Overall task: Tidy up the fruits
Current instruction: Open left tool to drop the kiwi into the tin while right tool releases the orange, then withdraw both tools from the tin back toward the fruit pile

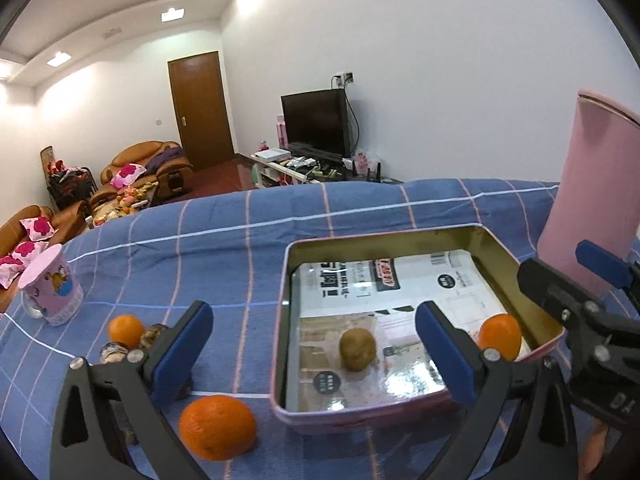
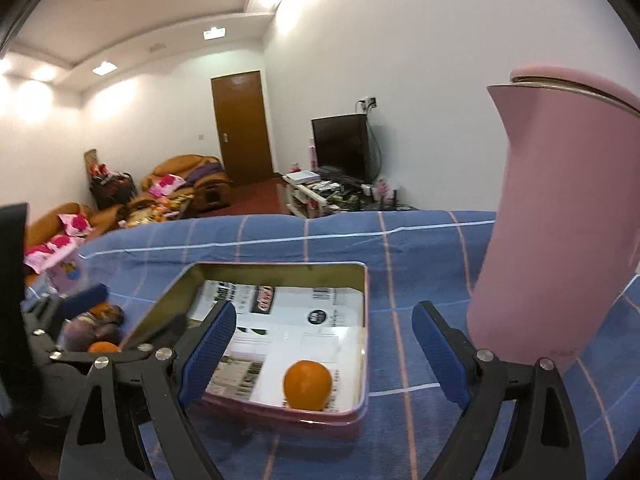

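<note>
A pink tin tray lined with printed paper sits on the blue checked cloth; it also shows in the right wrist view. In it lie a brown kiwi and an orange, the orange also in the right wrist view. Outside the tray lie a large orange, a smaller orange and dark round fruits. My left gripper is open and empty, over the tray's left wall. My right gripper is open and empty, over the tray's near right part.
A tall pink jug stands right of the tray, close to my right gripper's right finger. A pink printed cup stands at the left on the cloth. The table's far edge lies behind the tray, with a living room beyond.
</note>
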`<action>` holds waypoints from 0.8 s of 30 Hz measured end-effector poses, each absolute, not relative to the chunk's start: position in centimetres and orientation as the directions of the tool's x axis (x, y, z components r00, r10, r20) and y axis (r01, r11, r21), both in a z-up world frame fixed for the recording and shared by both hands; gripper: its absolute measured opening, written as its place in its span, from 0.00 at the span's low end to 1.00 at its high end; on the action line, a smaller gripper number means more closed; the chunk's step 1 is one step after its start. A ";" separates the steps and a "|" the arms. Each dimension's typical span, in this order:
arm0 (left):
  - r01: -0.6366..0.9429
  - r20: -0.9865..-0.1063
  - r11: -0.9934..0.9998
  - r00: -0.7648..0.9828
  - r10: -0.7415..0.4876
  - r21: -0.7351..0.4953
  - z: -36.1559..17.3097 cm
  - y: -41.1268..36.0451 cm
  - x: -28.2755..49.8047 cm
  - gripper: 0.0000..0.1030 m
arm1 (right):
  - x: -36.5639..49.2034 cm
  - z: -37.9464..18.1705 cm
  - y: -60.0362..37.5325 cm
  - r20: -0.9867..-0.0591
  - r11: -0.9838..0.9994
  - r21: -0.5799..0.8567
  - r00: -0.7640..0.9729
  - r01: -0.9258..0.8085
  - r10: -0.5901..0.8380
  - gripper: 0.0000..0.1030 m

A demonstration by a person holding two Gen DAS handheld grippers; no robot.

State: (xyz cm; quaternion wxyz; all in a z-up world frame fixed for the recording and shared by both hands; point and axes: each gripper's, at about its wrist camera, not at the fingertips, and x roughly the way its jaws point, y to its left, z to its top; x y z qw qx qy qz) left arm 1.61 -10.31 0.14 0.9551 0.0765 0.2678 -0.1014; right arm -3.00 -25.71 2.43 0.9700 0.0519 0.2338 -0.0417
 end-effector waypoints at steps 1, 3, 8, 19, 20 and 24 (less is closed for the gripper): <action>0.228 -0.523 0.968 0.840 -0.144 0.101 0.2 -10.1 1.6 1.00 | -3.0 2.3 -25.7 -0.461 0.990 0.079 0.885 0.113 -0.064 0.88; 0.218 -0.518 0.969 0.846 -0.128 0.115 0.1 -9.5 1.4 1.00 | -2.9 2.2 -26.1 -0.465 0.989 0.083 0.883 0.122 -0.070 0.88; 0.198 -0.532 0.974 0.840 -0.110 0.111 -0.2 -7.6 1.2 1.00 | -3.3 2.2 -27.1 -0.467 0.981 0.119 0.881 0.154 -0.082 0.88; 0.169 -0.549 0.980 0.832 -0.086 0.103 -0.5 -4.2 0.5 1.00 | -4.5 2.5 -26.3 -0.457 0.968 0.101 0.875 0.231 -0.162 0.88; 0.169 -0.552 0.980 0.830 -0.085 0.103 -0.6 -3.9 0.5 1.00 | -4.7 2.6 -26.0 -0.452 0.969 0.091 0.876 0.231 -0.167 0.88; 0.167 -0.561 0.981 0.823 -0.082 0.103 -0.7 -2.8 0.4 1.00 | -5.4 2.7 -24.8 -0.444 0.974 0.081 0.883 0.213 -0.156 0.88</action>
